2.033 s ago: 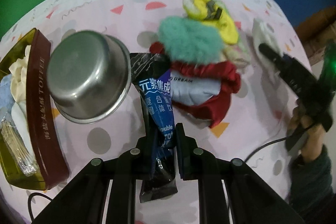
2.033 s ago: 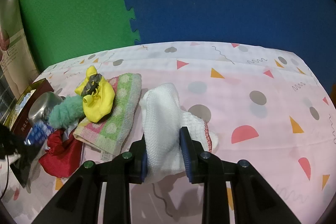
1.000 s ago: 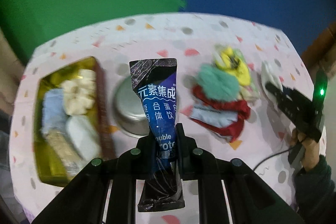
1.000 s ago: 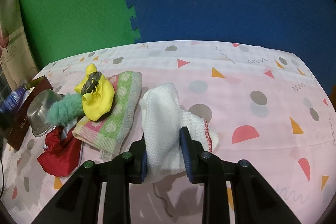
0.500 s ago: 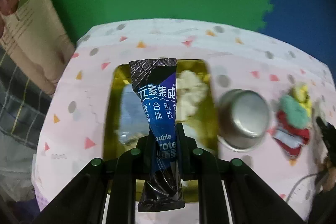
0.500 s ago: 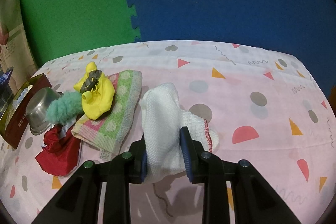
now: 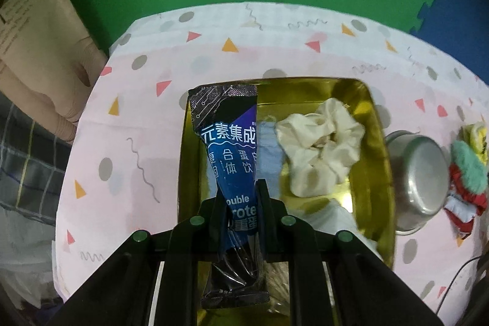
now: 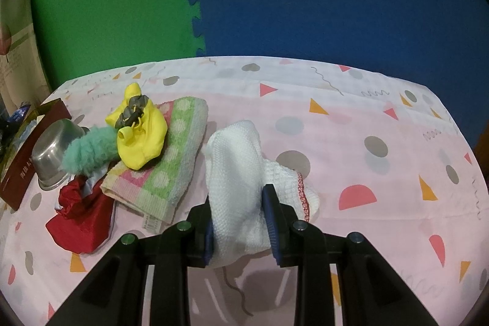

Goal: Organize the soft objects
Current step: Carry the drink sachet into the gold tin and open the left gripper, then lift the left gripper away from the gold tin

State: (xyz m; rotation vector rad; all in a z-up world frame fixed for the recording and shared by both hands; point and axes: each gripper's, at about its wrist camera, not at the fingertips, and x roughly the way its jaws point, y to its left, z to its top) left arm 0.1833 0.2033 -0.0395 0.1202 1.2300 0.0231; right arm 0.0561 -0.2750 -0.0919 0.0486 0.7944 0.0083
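Clamping the blue sachet [image 7: 233, 155] in the left tool [image 7: 239, 214] over the gold tin [image 7: 371, 124], possibly snagged the rim if released early.

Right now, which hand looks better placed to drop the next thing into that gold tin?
Left. Its hand-held gripper holds the blue pouch right above the gold tin. The right hand-held gripper grips the white cloth across the table, with the steel bowl between.
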